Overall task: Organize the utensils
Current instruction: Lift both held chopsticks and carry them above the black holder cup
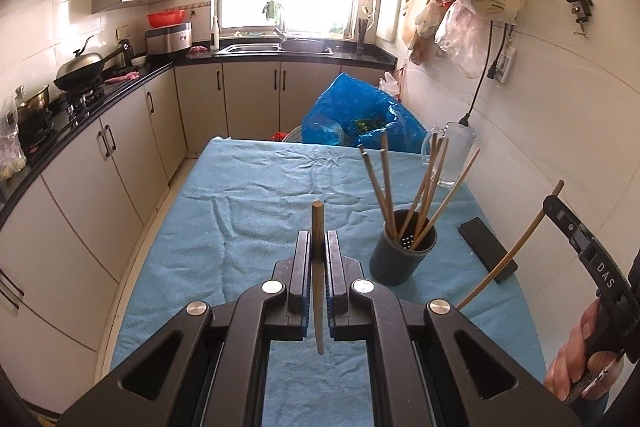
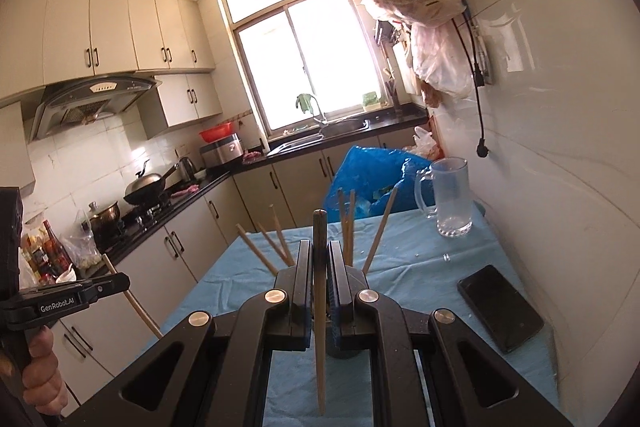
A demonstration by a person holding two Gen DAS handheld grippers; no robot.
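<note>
My left gripper (image 1: 319, 235) is shut on a wooden chopstick (image 1: 318, 215) that stands upright between its pads, above the blue cloth. To its right stands a dark round holder (image 1: 402, 255) with several chopsticks (image 1: 430, 187) leaning out of it. At the right edge of the left wrist view, my right gripper (image 1: 550, 203) carries a second chopstick (image 1: 516, 247) at a slant. In the right wrist view, my right gripper (image 2: 320, 247) is shut on that chopstick (image 2: 320, 347), right in front of the holder (image 2: 340, 349), which it mostly hides. The left gripper (image 2: 122, 281) shows at the left there.
A blue cloth (image 1: 248, 211) covers the table. A black phone (image 1: 486, 249) lies right of the holder, and a glass mug (image 1: 454, 155) stands at the far right corner by the wall. A blue bag (image 1: 360, 115) sits beyond the table. Kitchen counters run along the left.
</note>
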